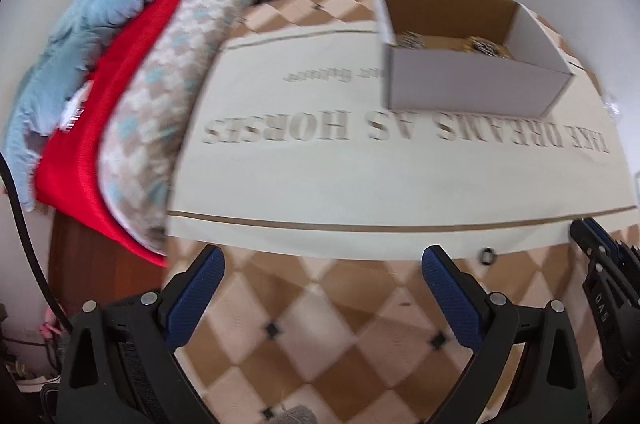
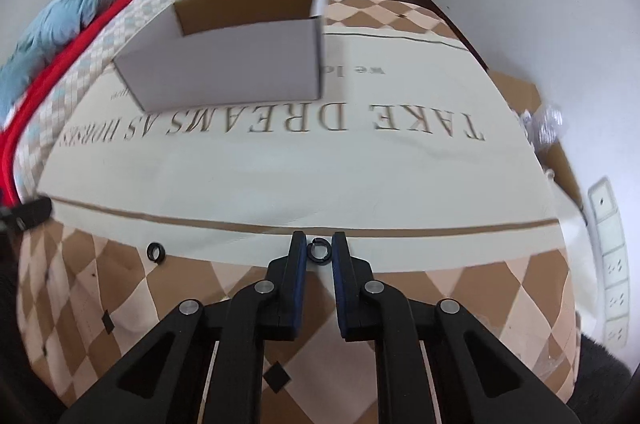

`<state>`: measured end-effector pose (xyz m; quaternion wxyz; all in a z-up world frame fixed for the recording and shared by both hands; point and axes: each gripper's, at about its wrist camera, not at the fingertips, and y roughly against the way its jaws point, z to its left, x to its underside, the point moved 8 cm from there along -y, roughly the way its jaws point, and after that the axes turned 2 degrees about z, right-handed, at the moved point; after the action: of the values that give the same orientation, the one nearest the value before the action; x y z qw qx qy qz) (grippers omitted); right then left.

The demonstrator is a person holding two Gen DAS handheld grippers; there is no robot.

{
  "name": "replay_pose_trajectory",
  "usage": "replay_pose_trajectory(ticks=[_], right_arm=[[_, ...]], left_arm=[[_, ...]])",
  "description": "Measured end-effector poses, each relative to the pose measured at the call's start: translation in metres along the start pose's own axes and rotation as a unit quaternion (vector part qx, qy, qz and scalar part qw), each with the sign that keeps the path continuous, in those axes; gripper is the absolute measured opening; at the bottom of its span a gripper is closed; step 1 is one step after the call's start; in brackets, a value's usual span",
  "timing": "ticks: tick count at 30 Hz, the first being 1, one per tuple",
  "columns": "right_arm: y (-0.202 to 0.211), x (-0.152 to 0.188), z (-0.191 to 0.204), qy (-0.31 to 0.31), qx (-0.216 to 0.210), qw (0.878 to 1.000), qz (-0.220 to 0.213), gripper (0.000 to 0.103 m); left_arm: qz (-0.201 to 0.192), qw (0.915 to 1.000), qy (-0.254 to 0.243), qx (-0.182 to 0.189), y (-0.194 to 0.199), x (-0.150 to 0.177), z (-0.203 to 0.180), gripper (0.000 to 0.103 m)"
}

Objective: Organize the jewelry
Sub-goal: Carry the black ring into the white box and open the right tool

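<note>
A white cardboard box [image 1: 472, 80] with a brown inside stands on the cream cloth; several pieces of jewelry [image 1: 484, 46] lie in it. The box also shows in the right wrist view [image 2: 228, 64]. My right gripper [image 2: 319, 250] is shut on a small black ring [image 2: 319, 250], held just above the cloth near its front stripe. A second black ring [image 2: 156, 251] lies on the cloth to the left; it also shows in the left wrist view [image 1: 487, 256]. My left gripper [image 1: 322, 260] is open and empty above the checkered cloth.
The table wears a checkered brown cloth [image 1: 320, 324] with a cream lettered panel [image 2: 320, 176]. Folded blue, red and patterned blankets [image 1: 132, 72] lie along the left. Crumpled plastic wrap [image 2: 540, 124] sits at the right edge. A wall socket strip [image 2: 608, 264] is on the right.
</note>
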<state>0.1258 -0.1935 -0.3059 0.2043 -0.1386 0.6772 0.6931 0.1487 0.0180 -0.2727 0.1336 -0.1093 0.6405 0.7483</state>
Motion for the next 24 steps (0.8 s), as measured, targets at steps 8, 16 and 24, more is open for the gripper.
replay_pose_trajectory(ticks=[8,16,24], right_arm=[[0.02,-0.009,-0.044,-0.044,0.007,0.999,-0.01,0.013],[0.029,-0.008,-0.06,-0.056,0.016,0.998,-0.015,0.013],[0.037,-0.014,-0.058,-0.055,0.015,0.998,-0.026,0.013]], left_arm=[[0.042,0.9946,-0.044,0.084,-0.015,0.009,-0.071,0.082],[0.053,0.99,-0.08,0.103,-0.021,0.014,-0.102,0.02],[0.037,0.9901,-0.088,0.103,-0.017,0.013,-0.102,0.01]])
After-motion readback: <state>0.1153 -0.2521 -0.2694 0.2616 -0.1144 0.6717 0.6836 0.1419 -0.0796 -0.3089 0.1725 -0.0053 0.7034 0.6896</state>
